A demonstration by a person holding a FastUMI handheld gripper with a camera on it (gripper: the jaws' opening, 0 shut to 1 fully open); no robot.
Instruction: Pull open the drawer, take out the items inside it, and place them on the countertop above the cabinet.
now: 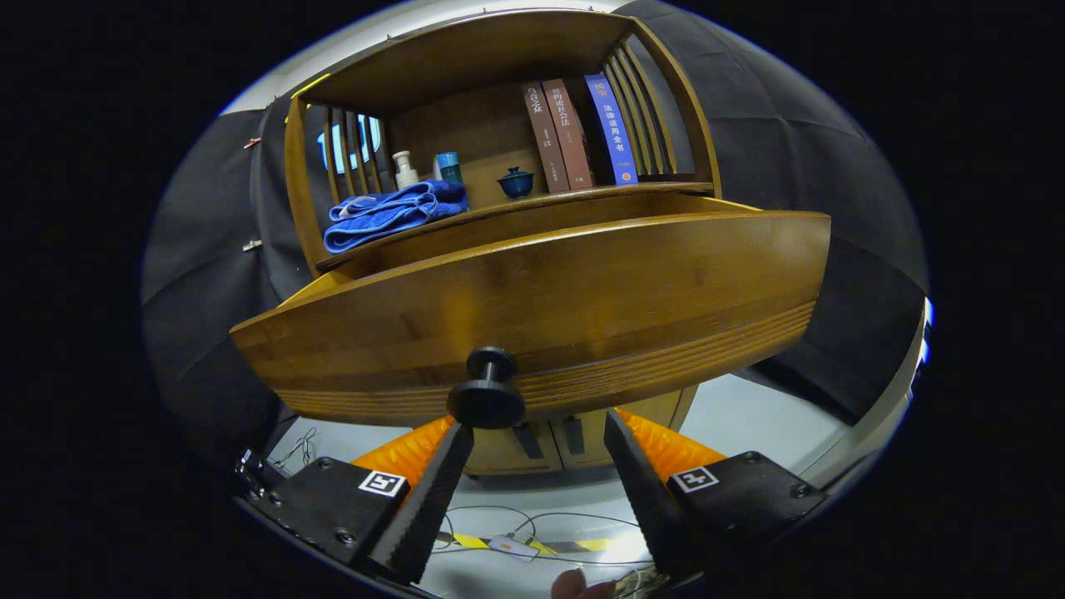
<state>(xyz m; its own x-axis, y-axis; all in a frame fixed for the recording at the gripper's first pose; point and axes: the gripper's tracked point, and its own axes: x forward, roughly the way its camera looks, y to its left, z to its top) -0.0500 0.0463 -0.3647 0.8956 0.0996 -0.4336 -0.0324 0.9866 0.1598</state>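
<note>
You face the cabinet (499, 100), whose open shelf serves as the countertop: it already carries three leaning books (574, 133), a folded blue towel (391, 212), two small bottles (424, 166) and a small blue lidded cup (516, 181). Bare wood lies between cup and towel, likely the easiest landing spot. Below it the drawer (532, 308) stands pulled out toward you, its front panel looming over the fingers, so the opening step looks done. You sit below its top edge and cannot see what lies inside; you will probably need to rise above that lip before reaching in. The round black knob (487, 391) sits just beyond the left fingertip, not between the two. Your gripper (532, 433) has its jaws spread wide, holding nothing, with free air around both.
</note>
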